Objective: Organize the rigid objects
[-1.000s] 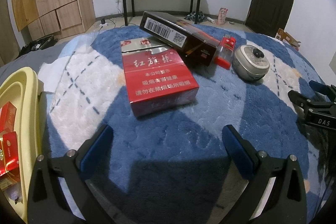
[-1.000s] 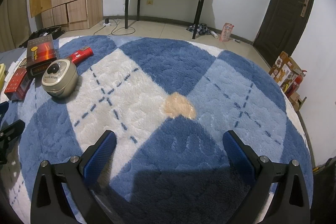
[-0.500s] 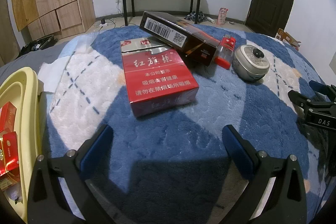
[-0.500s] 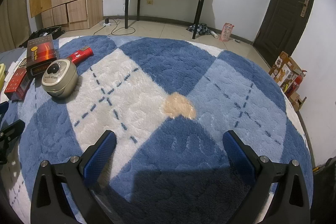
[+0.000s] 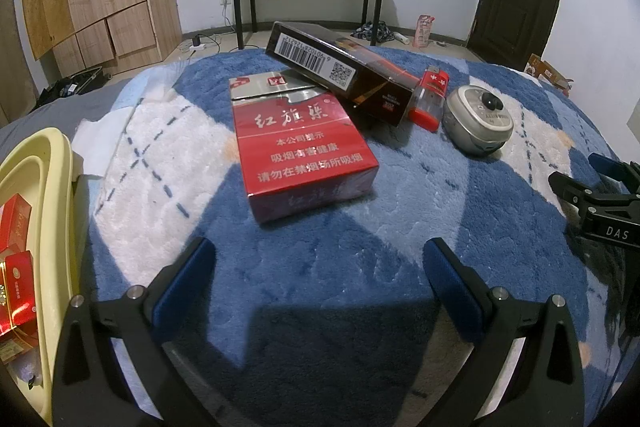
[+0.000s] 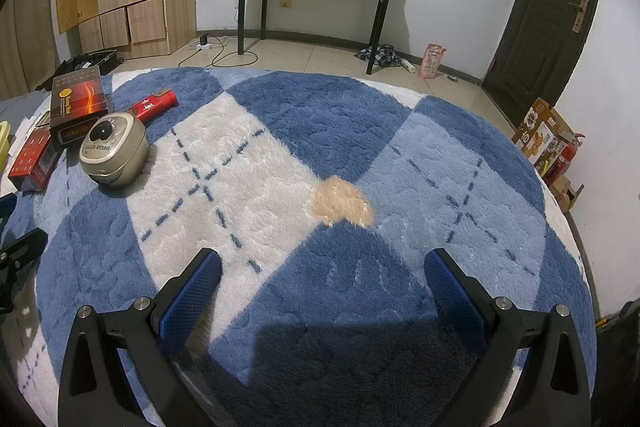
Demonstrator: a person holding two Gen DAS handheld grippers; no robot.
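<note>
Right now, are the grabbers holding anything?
No. The left gripper and right gripper are both open and empty; the red box lies untouched.

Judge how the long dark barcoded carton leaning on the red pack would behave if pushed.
The long dark barcoded carton probably stays stiff, being a sharp-edged box. Propped tilted on the red cigarette pack, it would likely slide off and drop flat. Its glossy wrap looks slippery.

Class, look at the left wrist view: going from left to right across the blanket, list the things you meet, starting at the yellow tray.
yellow tray → red cigarette pack → red lighter → round silver tin → the other tool, at the right edge. The dark box overlaps the pack, so it is left out.
</note>
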